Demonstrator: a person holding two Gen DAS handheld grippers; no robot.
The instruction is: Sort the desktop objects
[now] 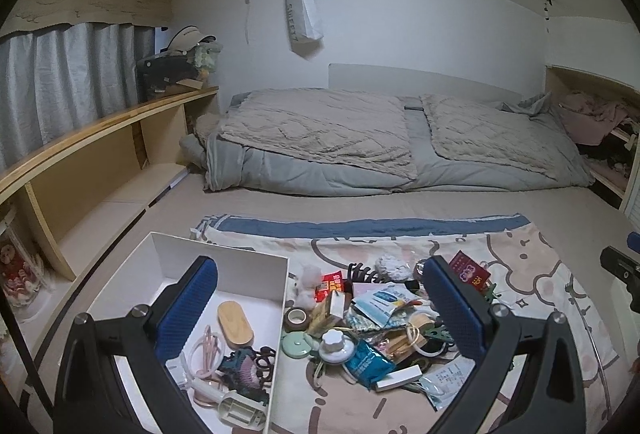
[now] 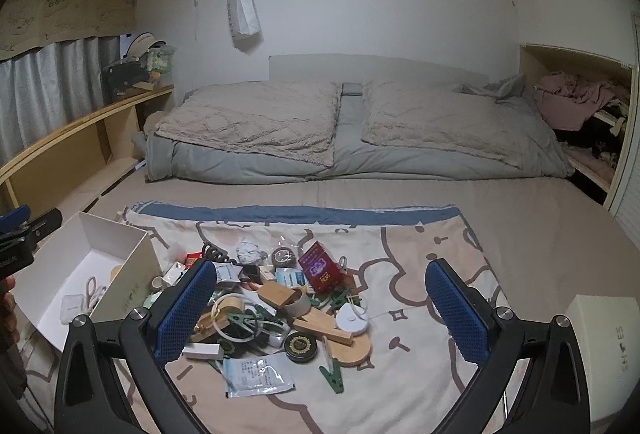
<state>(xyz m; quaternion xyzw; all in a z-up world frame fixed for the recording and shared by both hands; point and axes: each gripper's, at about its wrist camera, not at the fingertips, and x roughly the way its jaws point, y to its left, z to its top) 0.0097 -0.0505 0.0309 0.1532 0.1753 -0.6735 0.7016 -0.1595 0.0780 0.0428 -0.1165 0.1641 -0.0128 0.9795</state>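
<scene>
A heap of small objects [image 1: 376, 330] lies on a patterned cloth [image 2: 420, 254] on the bed: packets, clips, tape, wooden pieces, a red box [image 2: 320, 268], a black round tin [image 2: 301, 346]. A white open box [image 1: 240, 266] at the left holds a wooden oval [image 1: 236, 324], hair ties and a pink loop; it also shows in the right wrist view [image 2: 120, 234]. My left gripper [image 1: 320, 306] is open and empty above the box's right wall and the heap. My right gripper [image 2: 320, 310] is open and empty above the heap.
A folded grey duvet [image 2: 352, 130] lies across the far bed. A wooden shelf [image 1: 100, 122] runs along the left wall. A white box lid [image 2: 604, 338] sits at the right. A cubby with clothes [image 2: 576, 102] is far right.
</scene>
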